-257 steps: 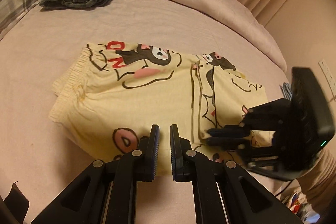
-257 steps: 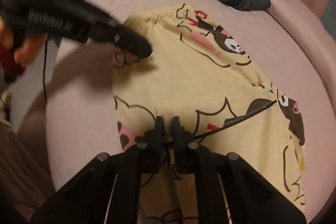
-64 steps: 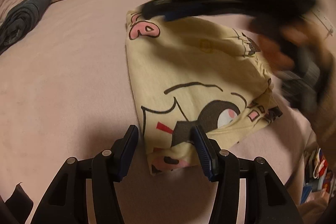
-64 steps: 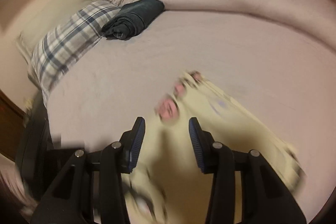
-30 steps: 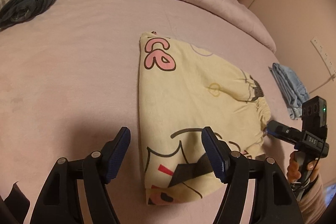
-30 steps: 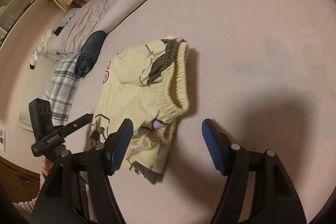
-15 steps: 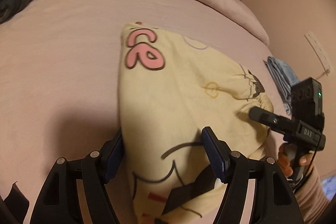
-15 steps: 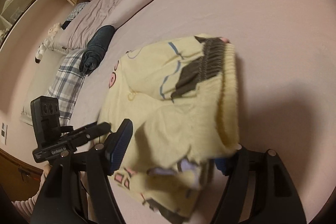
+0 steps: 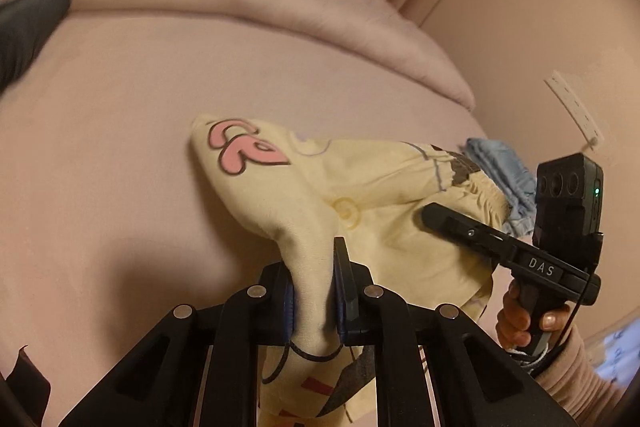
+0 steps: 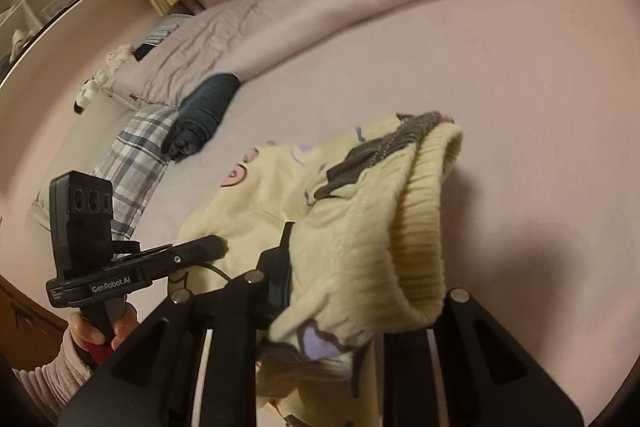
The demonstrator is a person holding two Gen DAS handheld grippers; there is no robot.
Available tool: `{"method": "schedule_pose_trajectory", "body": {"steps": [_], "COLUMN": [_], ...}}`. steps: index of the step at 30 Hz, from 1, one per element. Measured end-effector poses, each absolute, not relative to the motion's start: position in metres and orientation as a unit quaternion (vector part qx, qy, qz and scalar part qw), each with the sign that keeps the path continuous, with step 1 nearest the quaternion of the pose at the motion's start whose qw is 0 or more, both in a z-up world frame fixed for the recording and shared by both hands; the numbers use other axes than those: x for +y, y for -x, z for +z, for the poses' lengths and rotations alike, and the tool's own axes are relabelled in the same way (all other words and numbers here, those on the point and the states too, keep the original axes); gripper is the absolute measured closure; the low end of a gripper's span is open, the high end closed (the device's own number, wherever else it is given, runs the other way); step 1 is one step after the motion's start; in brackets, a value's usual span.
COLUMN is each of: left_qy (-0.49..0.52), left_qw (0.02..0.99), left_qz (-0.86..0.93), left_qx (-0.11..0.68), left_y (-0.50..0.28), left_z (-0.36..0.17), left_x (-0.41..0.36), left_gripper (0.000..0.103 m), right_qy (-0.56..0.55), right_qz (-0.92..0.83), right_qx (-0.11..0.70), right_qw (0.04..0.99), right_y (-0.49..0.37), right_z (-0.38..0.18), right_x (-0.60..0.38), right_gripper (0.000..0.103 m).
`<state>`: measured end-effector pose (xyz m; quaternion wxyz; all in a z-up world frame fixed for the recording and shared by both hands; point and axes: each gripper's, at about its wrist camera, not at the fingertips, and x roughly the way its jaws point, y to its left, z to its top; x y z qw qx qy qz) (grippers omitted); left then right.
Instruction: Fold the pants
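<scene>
Folding in progress, late stage. The yellow cartoon-print pants (image 9: 352,195) are already doubled into a compact bundle and are lifted at the near side above the pink bed (image 9: 120,131); the far corner with the pink print appears to rest on the bed near its middle. Judged from this, the main folds are made; a last fold or setting down and smoothing remains.

Left tongs (image 9: 314,291): closed narrow on a bunched fold of the pants, cloth passing between the fingers and hanging below them. Right tongs (image 10: 352,291): the ribbed waistband (image 10: 424,211) drapes over them and hides the right finger; they appear to grip the waistband end.

Also on the bed: a rolled dark garment (image 10: 200,115) beside a plaid pillow (image 10: 128,163) toward the head; folded blue cloth (image 9: 504,167) at the far edge.
</scene>
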<state>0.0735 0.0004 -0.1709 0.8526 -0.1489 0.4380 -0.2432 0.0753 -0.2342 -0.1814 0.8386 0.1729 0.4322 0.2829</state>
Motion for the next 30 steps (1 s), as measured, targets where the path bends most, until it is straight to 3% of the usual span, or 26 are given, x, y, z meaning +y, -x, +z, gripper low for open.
{"method": "schedule_pose_trajectory", "body": {"steps": [12,23,27,29,30], "left_qy": [0.105,0.098,0.096,0.102,0.123], "left_qw": [0.880,0.882,0.861,0.846,0.849], "left_qz": [-0.259,-0.238,-0.171,-0.137,-0.147], "left_qx": [0.384,0.396,0.468,0.505,0.492], "left_y": [-0.117,-0.190,-0.226,-0.235,-0.232], "left_z": [-0.103,-0.131,-0.198,-0.229,-0.233], "left_x": [-0.024,-0.029,-0.011,0.002,0.009], "left_gripper": [0.091,0.090,0.089,0.073,0.073], "right_qy": [-0.127,-0.120,-0.140,-0.147,-0.149], "right_qz": [0.277,0.257,0.238,0.202,0.178], "right_qx": [0.355,0.353,0.392,0.443,0.474], "right_qw": [0.884,0.892,0.878,0.861,0.849], "right_y": [-0.118,-0.192,-0.223,-0.236,-0.239], "right_z": [-0.104,-0.118,-0.163,-0.199,-0.219], "right_x": [-0.245,-0.254,-0.257,-0.259,-0.263], "right_gripper": [0.082,0.081,0.071,0.056,0.054]}}
